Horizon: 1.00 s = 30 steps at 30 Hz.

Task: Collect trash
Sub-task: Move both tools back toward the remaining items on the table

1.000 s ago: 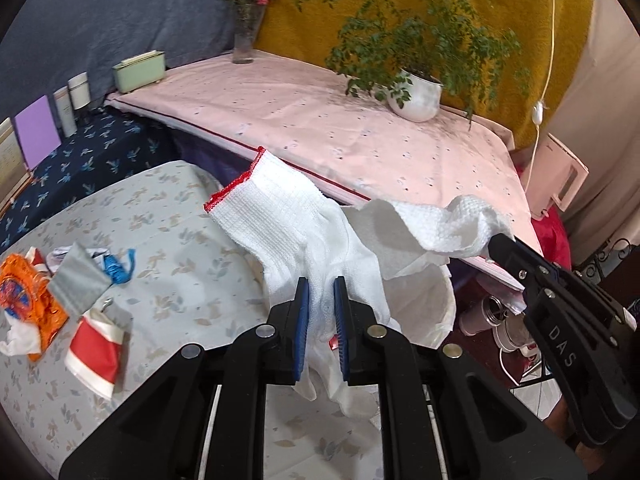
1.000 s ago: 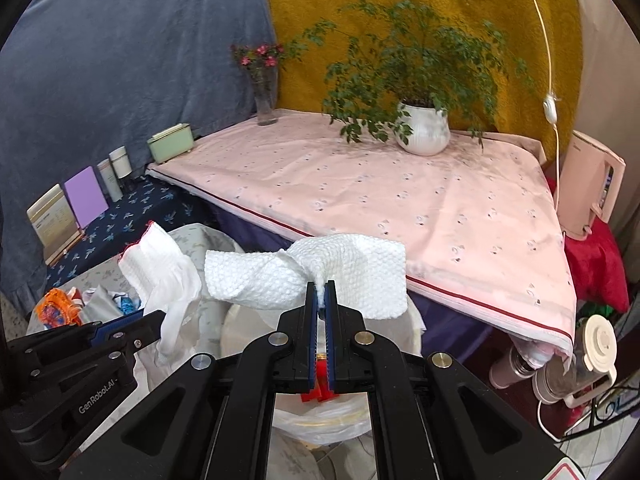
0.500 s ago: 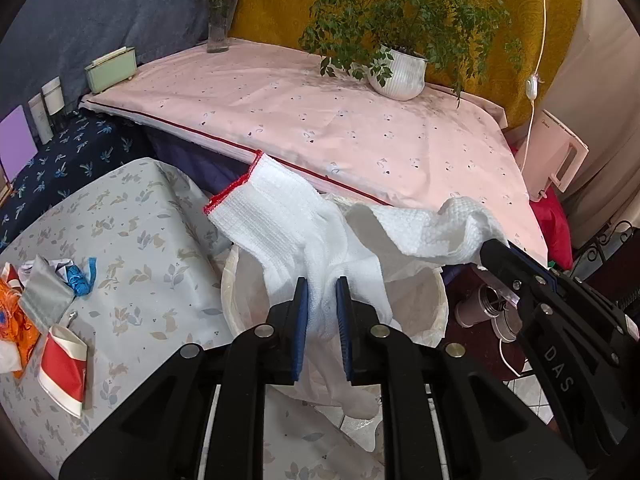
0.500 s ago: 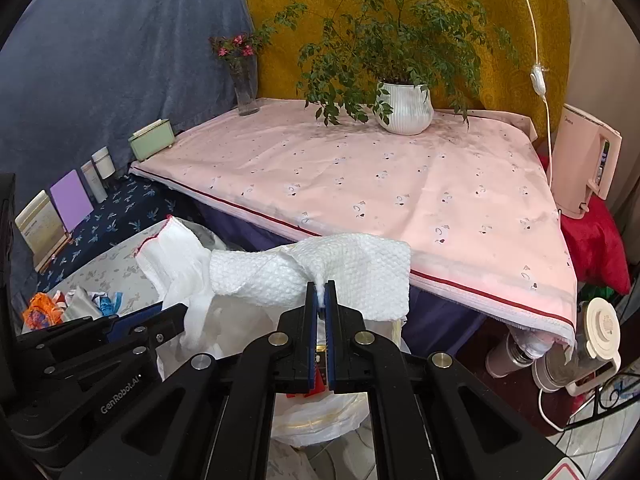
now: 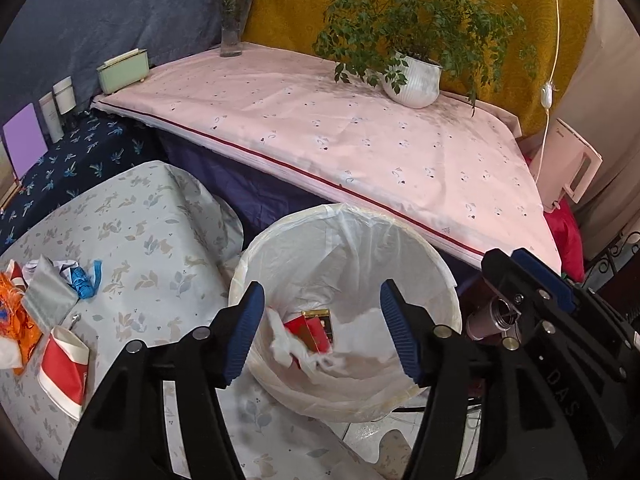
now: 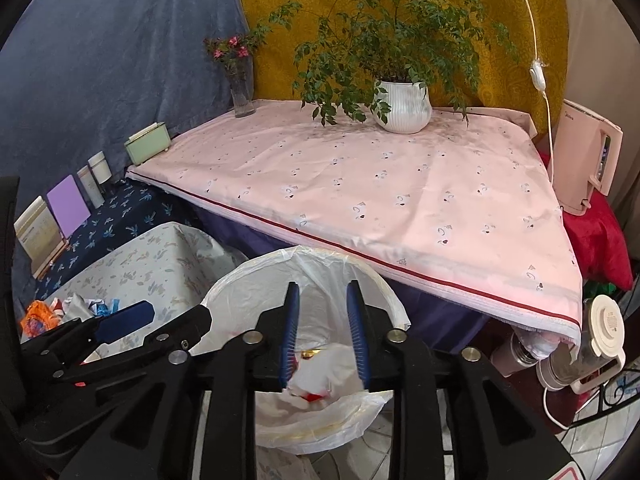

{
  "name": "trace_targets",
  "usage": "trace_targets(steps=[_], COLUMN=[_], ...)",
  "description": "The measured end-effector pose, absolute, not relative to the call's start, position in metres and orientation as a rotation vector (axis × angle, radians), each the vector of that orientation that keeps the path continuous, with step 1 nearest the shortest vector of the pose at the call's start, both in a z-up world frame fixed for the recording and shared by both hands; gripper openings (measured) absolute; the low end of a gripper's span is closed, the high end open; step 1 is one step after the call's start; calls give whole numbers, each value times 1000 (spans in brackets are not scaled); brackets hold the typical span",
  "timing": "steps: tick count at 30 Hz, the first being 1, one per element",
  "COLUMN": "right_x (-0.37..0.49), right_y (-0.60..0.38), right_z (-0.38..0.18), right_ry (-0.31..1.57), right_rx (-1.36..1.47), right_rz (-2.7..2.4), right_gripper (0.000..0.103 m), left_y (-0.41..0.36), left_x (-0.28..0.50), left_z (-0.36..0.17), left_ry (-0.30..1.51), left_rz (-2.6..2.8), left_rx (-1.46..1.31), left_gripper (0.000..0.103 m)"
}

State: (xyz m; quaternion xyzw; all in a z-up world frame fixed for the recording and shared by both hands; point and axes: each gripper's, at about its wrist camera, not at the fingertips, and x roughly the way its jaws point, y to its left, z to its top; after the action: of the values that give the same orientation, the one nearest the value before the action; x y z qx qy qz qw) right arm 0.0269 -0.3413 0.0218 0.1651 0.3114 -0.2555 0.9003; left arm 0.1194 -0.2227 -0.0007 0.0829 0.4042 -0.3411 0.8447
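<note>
A white-lined trash bin (image 5: 344, 216) stands on the floor beside the floral table (image 5: 152, 232). My left gripper (image 5: 320, 300) hovers over it, jaws opening, with nothing between them. My right gripper (image 6: 323, 292) is also above the bin (image 6: 248, 268), jaws opening and empty. In the bin lie a crumpled white glove and paper towel (image 5: 288, 344) on a red box (image 5: 308, 328). On the table's left lie a red-and-white paper cup (image 5: 66, 364), an orange wrapper (image 5: 16, 316), a grey pouch (image 5: 48, 292) and a blue scrap (image 5: 82, 280).
Behind the bin is a pink-covered table (image 5: 360, 140) with a potted plant (image 5: 412, 84), a flower vase (image 5: 232, 36) and a green box (image 5: 122, 70). A pink kettle (image 5: 568, 164) and bottles (image 6: 520, 356) crowd the right side. The right gripper (image 5: 508, 258) is close at the left one's right.
Both grippers have opened. The white glove has left the left gripper and the paper towel the right one; both now lie in the bin. Both grippers came slightly lower over the bin.
</note>
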Motion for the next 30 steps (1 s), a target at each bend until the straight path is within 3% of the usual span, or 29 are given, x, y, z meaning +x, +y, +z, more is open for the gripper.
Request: trace_targets(steps=[19,30], right_x=[26,34], right_y=[-306,-267], right_z=[36,50], right_ry=[636,628], right_rx=[285,237], right_rz=[-507,-461], right_gripper=[46,47], left_y=[-178,-132], left_x=[123,128], left_z=[13,20], left_ry=[835,826], left_rz=[-667,-616], left_rx=[118,66], left_gripper=[57,57])
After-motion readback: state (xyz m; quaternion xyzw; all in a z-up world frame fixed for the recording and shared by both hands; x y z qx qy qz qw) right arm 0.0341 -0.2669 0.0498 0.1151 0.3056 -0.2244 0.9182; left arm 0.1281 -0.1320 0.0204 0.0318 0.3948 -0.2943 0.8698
